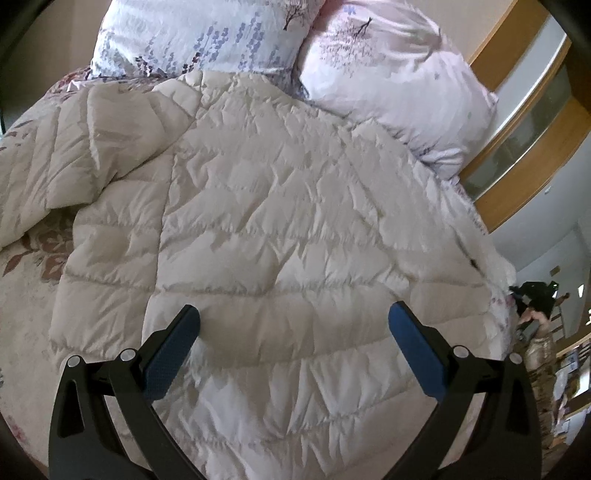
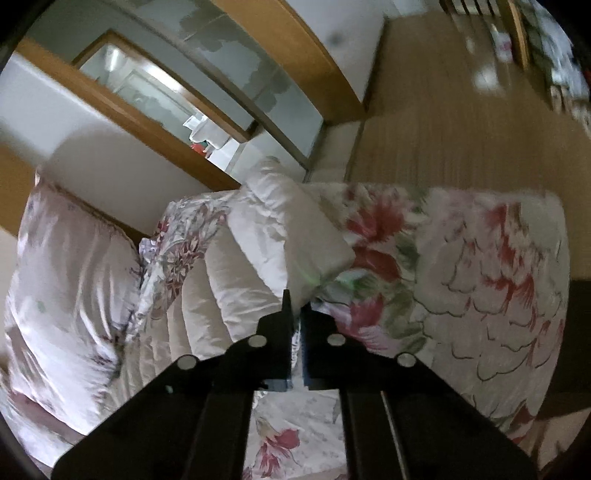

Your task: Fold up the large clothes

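A cream quilted puffer jacket (image 1: 277, 221) lies spread over the bed, one sleeve folded up at the far left. My left gripper (image 1: 294, 310) hovers over the jacket's near part, wide open, its blue pads (image 1: 410, 332) with nothing between them. In the right wrist view the jacket (image 2: 258, 236) ends in a folded flap that comes down to my right gripper (image 2: 295, 295). Its black fingers (image 2: 282, 332) stand pressed together, pinching the flap's edge. In the left wrist view that gripper (image 1: 535, 295) appears dark and small at the jacket's right edge, held by a person's hand.
The bed has a floral sheet (image 2: 461, 258) and two patterned pillows (image 1: 203, 33) (image 1: 388, 74) at its head. Beyond the bed's right side are a wooden floor (image 2: 461, 129) and a wardrobe with glass panels (image 2: 258, 74).
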`<control>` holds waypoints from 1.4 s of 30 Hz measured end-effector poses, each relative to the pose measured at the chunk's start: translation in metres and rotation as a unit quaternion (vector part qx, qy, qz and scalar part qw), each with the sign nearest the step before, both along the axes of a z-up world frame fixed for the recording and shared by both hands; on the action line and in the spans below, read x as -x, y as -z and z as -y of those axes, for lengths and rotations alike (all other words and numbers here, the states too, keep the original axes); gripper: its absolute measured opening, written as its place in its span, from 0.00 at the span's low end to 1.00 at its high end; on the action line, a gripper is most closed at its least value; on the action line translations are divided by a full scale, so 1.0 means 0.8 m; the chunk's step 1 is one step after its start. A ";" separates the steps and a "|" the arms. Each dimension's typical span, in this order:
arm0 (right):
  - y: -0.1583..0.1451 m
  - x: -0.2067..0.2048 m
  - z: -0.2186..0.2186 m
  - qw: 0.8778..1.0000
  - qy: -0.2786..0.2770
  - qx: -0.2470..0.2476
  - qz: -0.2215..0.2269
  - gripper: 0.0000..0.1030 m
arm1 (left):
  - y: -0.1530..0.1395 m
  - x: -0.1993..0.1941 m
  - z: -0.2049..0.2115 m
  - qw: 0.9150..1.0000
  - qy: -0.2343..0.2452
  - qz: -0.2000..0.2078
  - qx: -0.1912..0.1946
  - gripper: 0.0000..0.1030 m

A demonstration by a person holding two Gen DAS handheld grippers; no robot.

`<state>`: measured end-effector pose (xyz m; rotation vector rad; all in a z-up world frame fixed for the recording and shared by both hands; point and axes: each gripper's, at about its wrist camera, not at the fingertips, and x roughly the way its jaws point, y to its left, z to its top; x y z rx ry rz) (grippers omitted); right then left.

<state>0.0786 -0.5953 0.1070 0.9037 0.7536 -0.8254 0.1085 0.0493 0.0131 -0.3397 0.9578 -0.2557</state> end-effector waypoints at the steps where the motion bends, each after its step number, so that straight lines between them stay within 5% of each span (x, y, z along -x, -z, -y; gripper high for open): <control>1: -0.006 -0.007 -0.006 1.000 -0.010 0.014 -0.003 0.04 | -0.001 -0.001 -0.001 1.000 0.000 0.004 0.005 0.99; 7: -0.059 -0.061 -0.073 0.991 -0.114 0.066 0.024 0.04 | -0.014 -0.017 -0.011 0.999 -0.014 0.024 0.023 0.99; 12: -0.096 -0.113 -0.176 0.963 -0.252 0.041 0.081 0.04 | -0.023 -0.039 -0.020 0.995 -0.007 0.034 0.096 0.99; 19: -0.075 -0.173 -0.383 0.874 -0.471 -0.067 0.099 0.04 | -0.032 -0.071 -0.013 0.989 0.006 0.037 0.143 0.99; 24: -0.016 -0.195 -0.477 0.827 -0.537 -0.157 0.056 0.05 | -0.014 -0.098 0.000 0.983 0.012 -0.002 0.185 0.99; 26: -0.001 -0.193 -0.501 0.810 -0.555 -0.186 0.036 0.14 | -0.003 -0.106 0.006 0.980 0.013 -0.018 0.195 0.97; 27: 0.001 -0.190 -0.505 0.806 -0.557 -0.197 0.029 0.36 | 0.003 -0.112 0.010 0.979 0.014 -0.030 0.200 0.96; 29: -0.002 -0.178 -0.494 0.811 -0.545 -0.211 0.031 0.75 | 0.016 -0.122 0.018 0.976 0.012 -0.053 0.212 0.90; 30: -0.008 -0.172 -0.486 0.820 -0.533 -0.208 0.037 0.79 | 0.021 -0.126 0.021 0.974 0.011 -0.062 0.216 0.89; 36: -0.026 -0.139 -0.434 0.855 -0.466 -0.221 0.055 0.79 | 0.028 -0.146 0.036 0.973 0.002 -0.077 0.218 0.79; 40: -0.012 -0.119 -0.396 0.875 -0.419 -0.240 0.042 0.77 | 0.032 -0.158 0.040 0.973 -0.011 -0.082 0.216 0.63; 42: -0.003 -0.120 -0.380 0.887 -0.395 -0.238 0.040 0.68 | 0.036 -0.164 0.041 0.974 -0.014 -0.085 0.211 0.52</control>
